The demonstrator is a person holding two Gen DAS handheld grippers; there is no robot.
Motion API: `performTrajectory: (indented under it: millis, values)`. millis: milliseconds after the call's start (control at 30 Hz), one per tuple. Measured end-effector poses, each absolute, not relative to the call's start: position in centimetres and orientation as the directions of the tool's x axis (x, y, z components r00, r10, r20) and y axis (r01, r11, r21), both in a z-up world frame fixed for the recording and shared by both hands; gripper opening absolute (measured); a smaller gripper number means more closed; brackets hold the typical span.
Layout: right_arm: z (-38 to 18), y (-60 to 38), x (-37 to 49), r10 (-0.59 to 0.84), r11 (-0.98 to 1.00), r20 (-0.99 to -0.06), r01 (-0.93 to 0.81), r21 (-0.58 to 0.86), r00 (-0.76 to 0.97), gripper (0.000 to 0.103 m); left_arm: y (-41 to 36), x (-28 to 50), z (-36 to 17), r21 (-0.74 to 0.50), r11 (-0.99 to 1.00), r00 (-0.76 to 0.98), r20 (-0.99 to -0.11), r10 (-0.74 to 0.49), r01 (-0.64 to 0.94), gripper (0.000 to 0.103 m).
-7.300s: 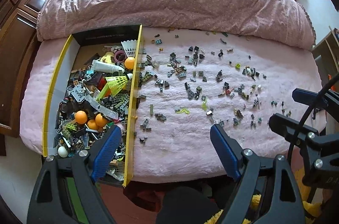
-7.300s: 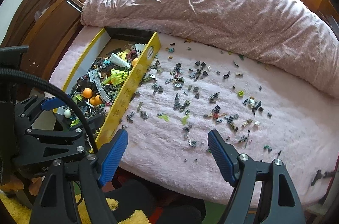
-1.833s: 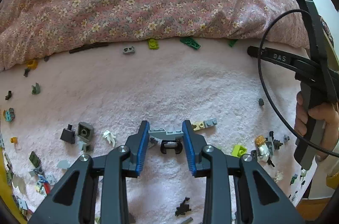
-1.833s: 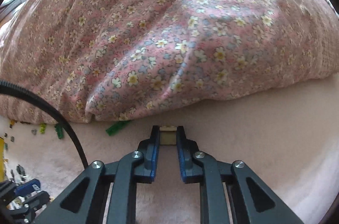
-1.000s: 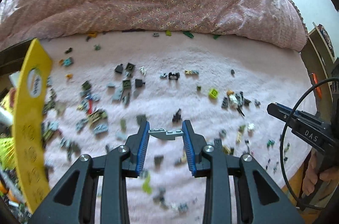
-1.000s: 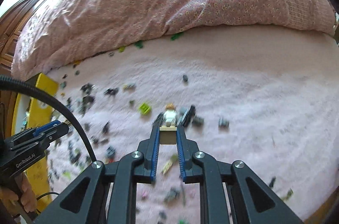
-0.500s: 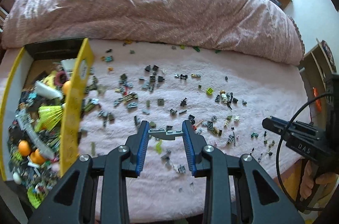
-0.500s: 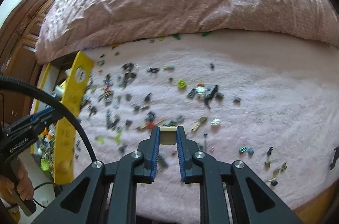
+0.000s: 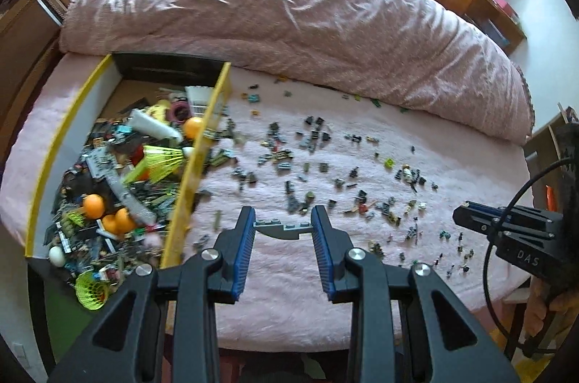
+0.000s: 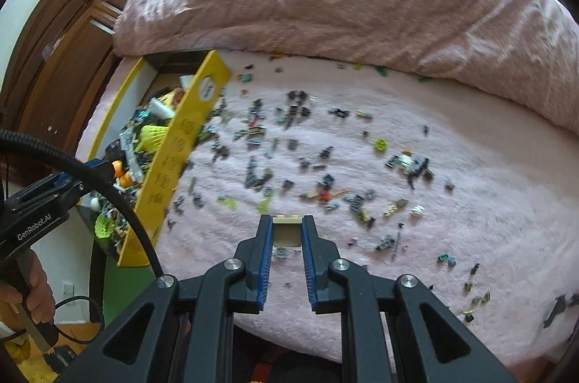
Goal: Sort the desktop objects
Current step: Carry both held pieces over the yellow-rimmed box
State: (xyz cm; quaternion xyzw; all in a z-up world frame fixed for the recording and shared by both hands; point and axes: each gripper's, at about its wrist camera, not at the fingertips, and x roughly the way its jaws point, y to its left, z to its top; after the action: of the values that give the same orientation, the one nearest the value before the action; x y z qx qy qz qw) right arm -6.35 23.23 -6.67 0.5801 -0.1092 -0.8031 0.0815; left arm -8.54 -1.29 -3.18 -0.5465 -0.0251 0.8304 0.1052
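My left gripper (image 9: 282, 227) is shut on a long grey brick plate (image 9: 283, 226) that spans the gap between its blue pads, high above the pink blanket (image 9: 296, 274). A small tan brick (image 10: 287, 231) is pinched between the pads of my right gripper (image 10: 287, 229), which is shut on it. Several small bricks (image 9: 311, 162) lie scattered over the blanket below both grippers. A yellow-rimmed box (image 9: 197, 158) full of mixed toys and orange balls sits at the left; it also shows as the box (image 10: 181, 144) in the right wrist view.
A rumpled floral duvet (image 9: 289, 13) is heaped along the far side of the bed. Dark wooden cabinets (image 9: 29, 21) stand at the left. The other hand-held gripper (image 9: 514, 234) shows at the right edge, and a hand (image 10: 32, 289) holds one at lower left.
Both grippers have risen and pulled back from the blanket with their bricks still held. The yellow box has come fully into view at the left of both views.
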Motion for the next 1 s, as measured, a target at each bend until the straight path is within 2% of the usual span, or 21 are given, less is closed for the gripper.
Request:
performTrajectory:
  millis: [467, 1000]
  values:
    - [-4.8, 14.9, -8.0, -0.275, -0.958, -0.925, 0.152, 0.242, -0.261, 0.016, -11.8, -7.2, -3.6, -0.165, -0.986, -0.399, -0.905, 0.144, 0.019, 0.032]
    - [-4.2, 5.3, -11.4, -0.277, -0.935, -0.938, 0.282, 0.213, -0.209, 0.016, -23.8, -7.6, -9.0, -0.14, -0.963, -0.347, -0.936, 0.053, 0.231, 0.032]
